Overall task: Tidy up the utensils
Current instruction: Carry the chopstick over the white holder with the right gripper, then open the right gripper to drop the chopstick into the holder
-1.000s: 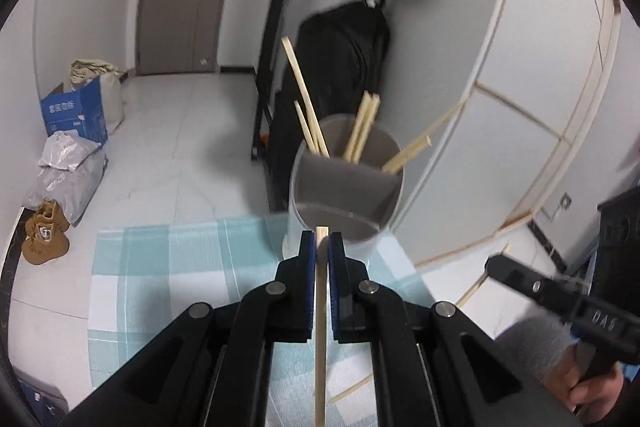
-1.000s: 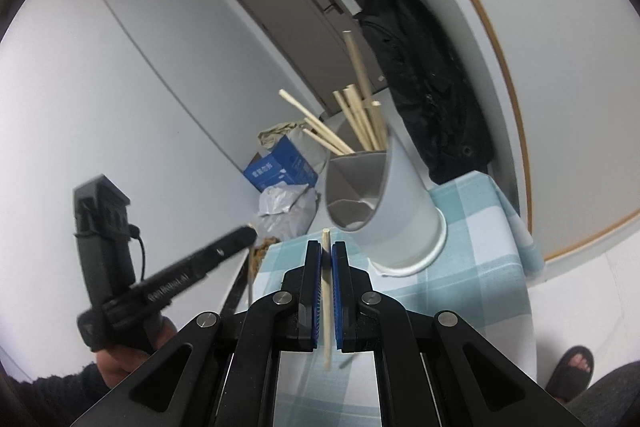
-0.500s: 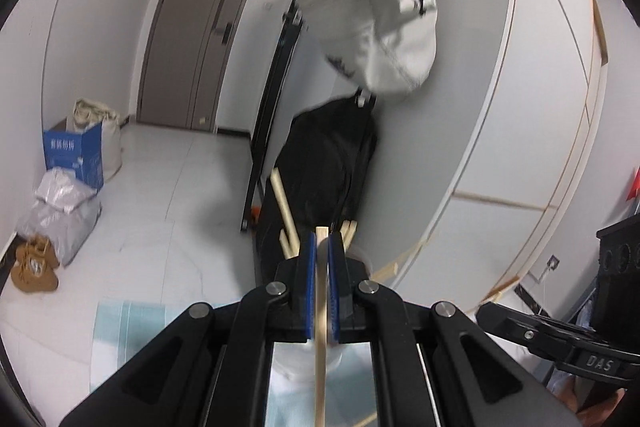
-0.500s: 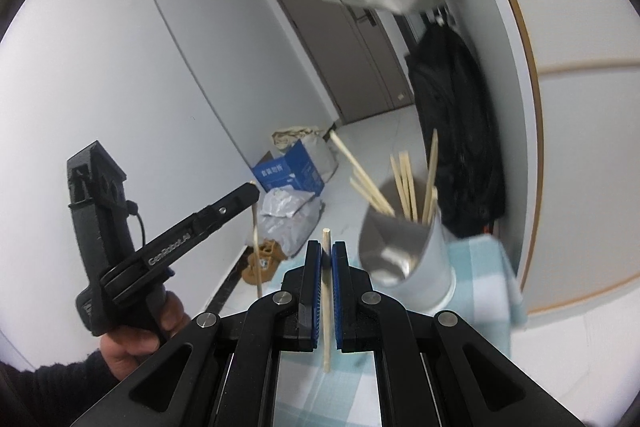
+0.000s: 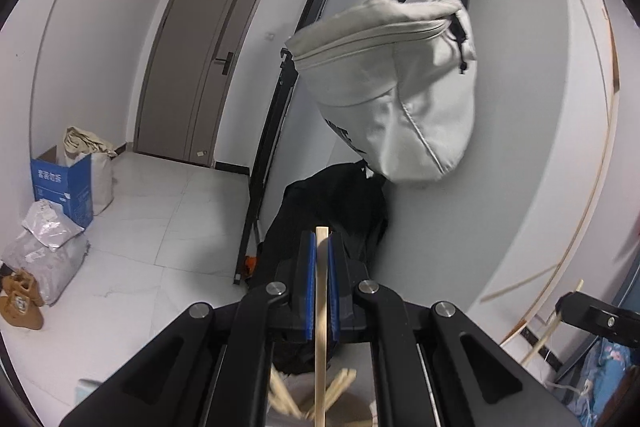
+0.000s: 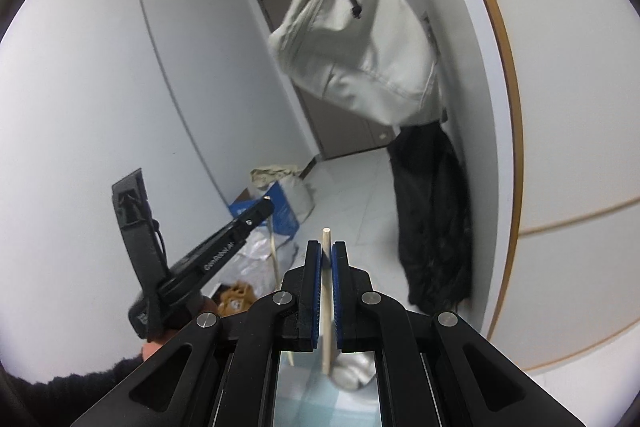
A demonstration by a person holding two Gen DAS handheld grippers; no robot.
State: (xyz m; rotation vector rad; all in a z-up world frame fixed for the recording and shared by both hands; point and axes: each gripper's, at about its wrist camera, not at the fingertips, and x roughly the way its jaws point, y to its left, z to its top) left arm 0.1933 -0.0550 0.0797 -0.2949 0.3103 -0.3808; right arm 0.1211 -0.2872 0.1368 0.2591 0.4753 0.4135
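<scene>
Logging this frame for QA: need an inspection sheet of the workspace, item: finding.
Surface: blue-and-white checked cloth, only a sliver visible under the right gripper.
Job's things: grey holder partly seen below the right gripper; loose chopsticks in view below the left gripper.
Clutter: nothing seen on the visible cloth.
Grippers: left gripper shut on a chopstick; right gripper shut on a second chopstick.
Cables: a thin cord on the left gripper's body.
Surroundings: pale bag hanging on the wall, black garment below it, grey door, blue box and sacks on the tiled floor.
</scene>
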